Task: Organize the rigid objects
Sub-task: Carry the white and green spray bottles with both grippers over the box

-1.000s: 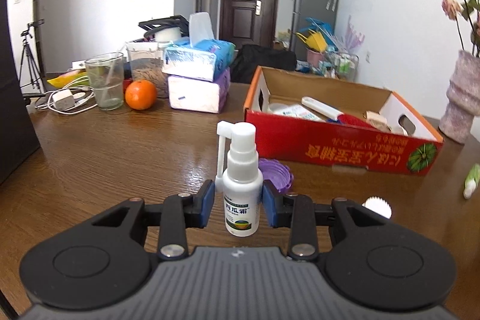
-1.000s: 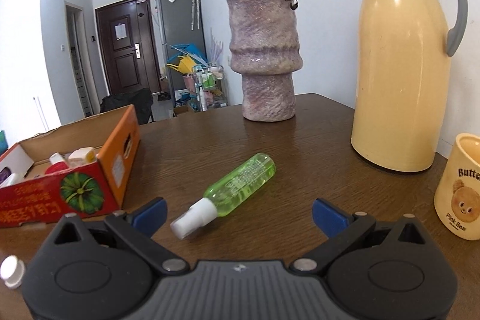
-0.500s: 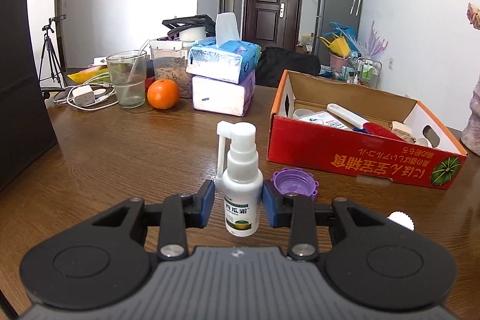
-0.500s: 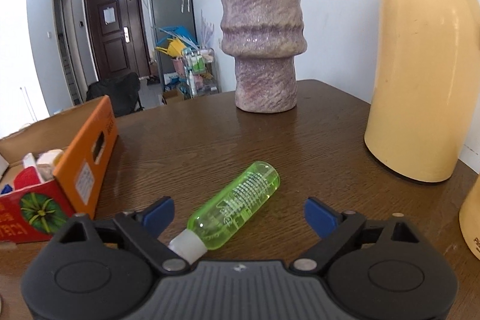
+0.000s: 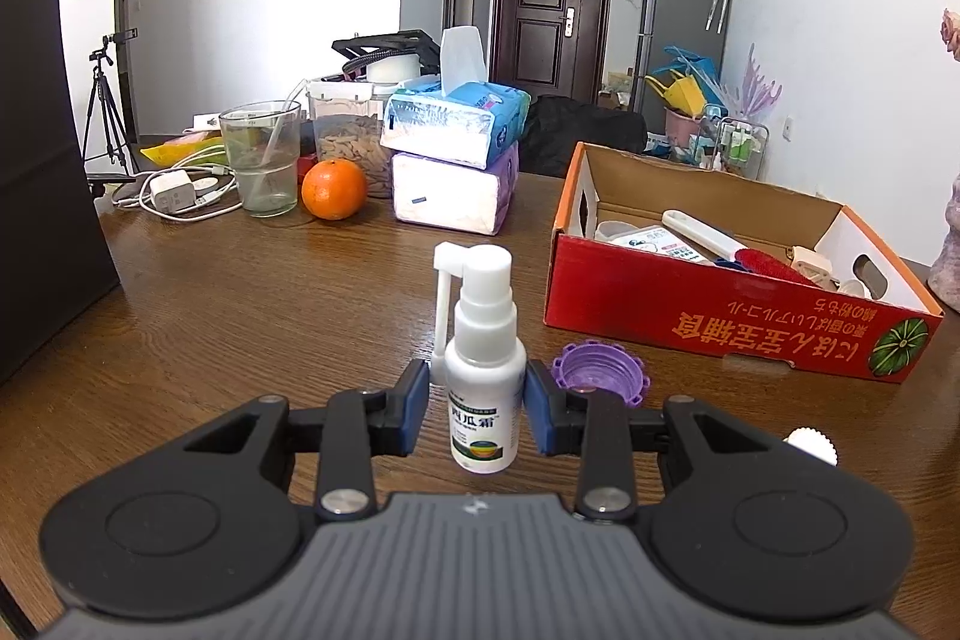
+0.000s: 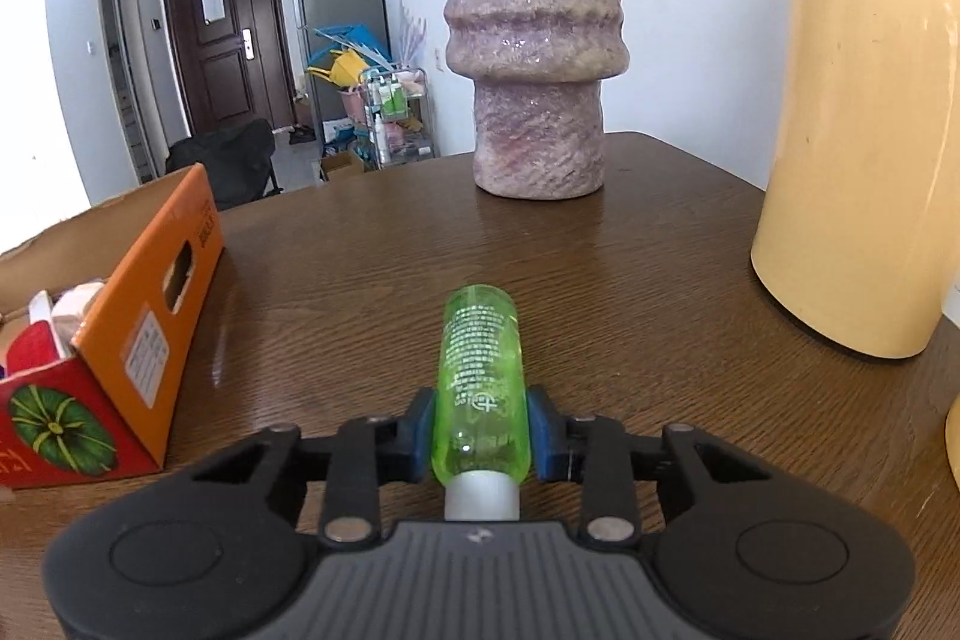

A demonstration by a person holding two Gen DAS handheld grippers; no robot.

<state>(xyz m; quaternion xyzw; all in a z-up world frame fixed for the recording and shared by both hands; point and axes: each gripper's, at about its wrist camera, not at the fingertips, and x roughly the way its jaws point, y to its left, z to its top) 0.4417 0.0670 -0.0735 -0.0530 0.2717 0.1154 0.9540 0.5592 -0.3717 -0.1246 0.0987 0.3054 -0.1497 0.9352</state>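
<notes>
Dark wood grain runs across the counter, with a brown door and a grey fridge at the far end of the room. On the left side, the left gripper is clamped on a small white spray bottle, which stands upright between the blue pads with its long nozzle folded down along its left side. Just behind the right pad lies a purple cap, open side up, and a small white ridged cap sits further right on the wood. Beyond them is the red and orange cardboard box, already holding several white and red items. Farther back on the left are a glass, an orange and two stacked tissue packs.

Over on the right, the right gripper has closed on a green transparent bottle, which lies flat and points away from the camera, its white cap toward the gripper body. Whether it touches the counter or is lifted clear, I cannot tell. Ahead of it stands a rough pink stone vase, with a tall cream thermos to the right and the box's orange end wall to the left.
</notes>
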